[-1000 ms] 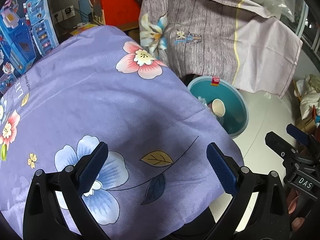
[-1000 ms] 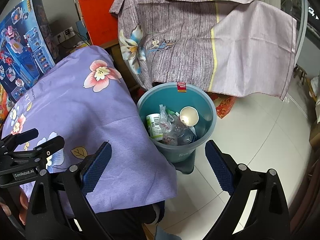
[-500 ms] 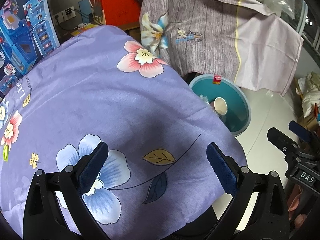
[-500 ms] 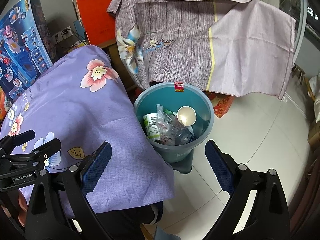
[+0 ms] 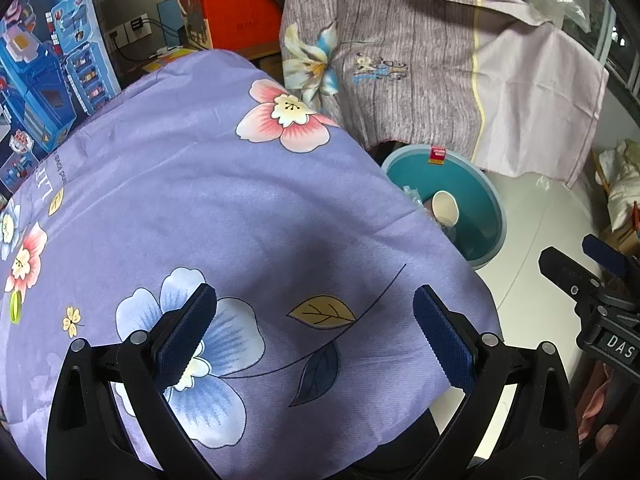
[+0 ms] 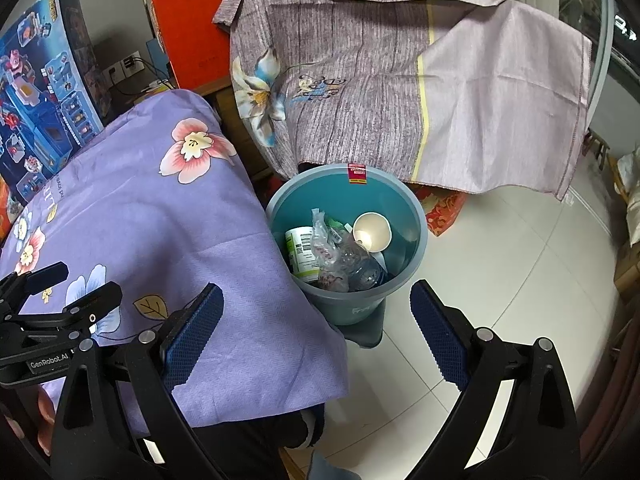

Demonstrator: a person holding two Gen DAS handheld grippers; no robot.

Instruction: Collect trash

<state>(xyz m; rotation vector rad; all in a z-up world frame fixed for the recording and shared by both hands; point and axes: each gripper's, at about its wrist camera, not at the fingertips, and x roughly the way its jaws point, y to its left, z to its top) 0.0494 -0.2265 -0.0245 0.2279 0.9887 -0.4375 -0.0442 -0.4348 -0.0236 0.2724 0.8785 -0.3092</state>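
While the left gripper [image 5: 314,330] hangs over the purple floral bedsheet [image 5: 208,208], its jaws stand wide apart with nothing between them. Only sheet fabric lies under the blue pads [image 5: 186,334]. The teal trash bin [image 5: 490,204] sits well beyond the right pad, on the white tiled floor [image 5: 532,236], and the sheet's edge hides its near side. A paper cup [image 5: 445,209] shows inside the bin. A grey-purple striped cloth [image 5: 420,80] hangs behind the bin. A blue toy box [image 5: 44,80] and an orange box [image 5: 236,4] stand at the far left. The right gripper [image 5: 588,292] enters at the right edge.

From the right wrist view, the right gripper [image 6: 316,330] is also spread wide and empty. The trash bin [image 6: 412,216] stands just ahead of the jaws, between their lines, resting on the tiled floor [image 6: 520,280]. It holds the paper cup [image 6: 372,232], a white labelled container [image 6: 302,254], crumpled clear plastic [image 6: 328,248] and a clear plastic bottle [image 6: 364,270]. The bedsheet [image 6: 152,216] drapes against the bin's left rim and lies under the left pad. The striped cloth [image 6: 400,80] overhangs the bin's far rim. The left gripper [image 6: 52,296] shows at the left edge above the sheet.
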